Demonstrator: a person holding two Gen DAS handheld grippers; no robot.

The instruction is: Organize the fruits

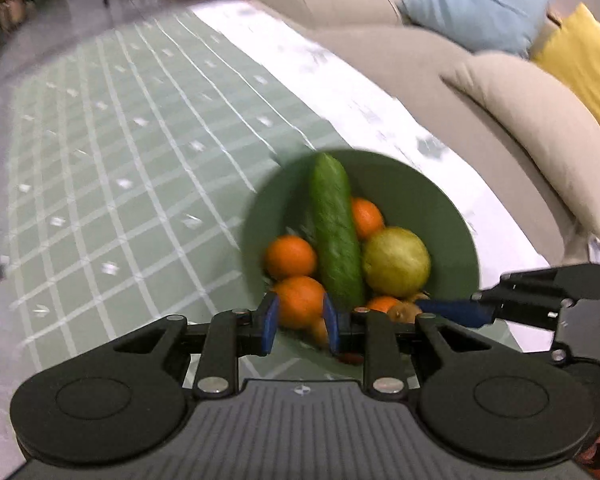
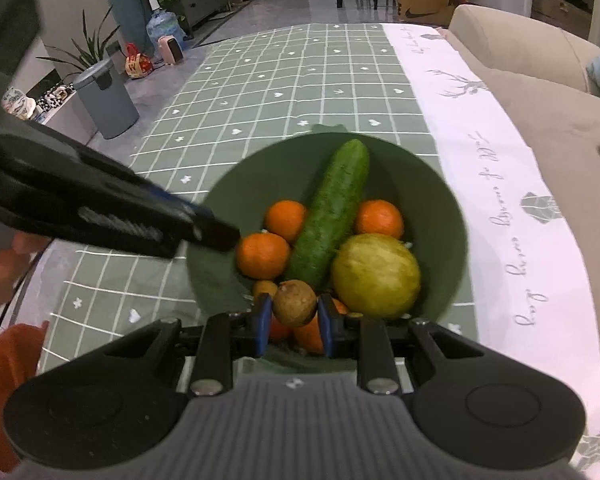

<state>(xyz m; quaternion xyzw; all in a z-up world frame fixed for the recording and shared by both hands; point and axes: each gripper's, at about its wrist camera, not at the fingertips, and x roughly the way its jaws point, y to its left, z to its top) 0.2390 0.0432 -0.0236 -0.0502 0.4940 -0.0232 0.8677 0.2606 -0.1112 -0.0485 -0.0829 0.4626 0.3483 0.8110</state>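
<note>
Green bowl [image 2: 440, 208] of fruit on the table. Left gripper [image 1: 300, 314] clenches an orange [image 1: 300, 304] at the bowl's near edge; right gripper [image 2: 294, 312] grasps a brown fruit [image 2: 295, 303] beside it. A cucumber [image 2: 328, 216] points away.

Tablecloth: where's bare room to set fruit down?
Free: green checked cloth beyond and left of the bowl; white runner strip between bowl and sofa. Crowded: the bowl, packed around the cucumber, both grippers at its near rim.
</note>
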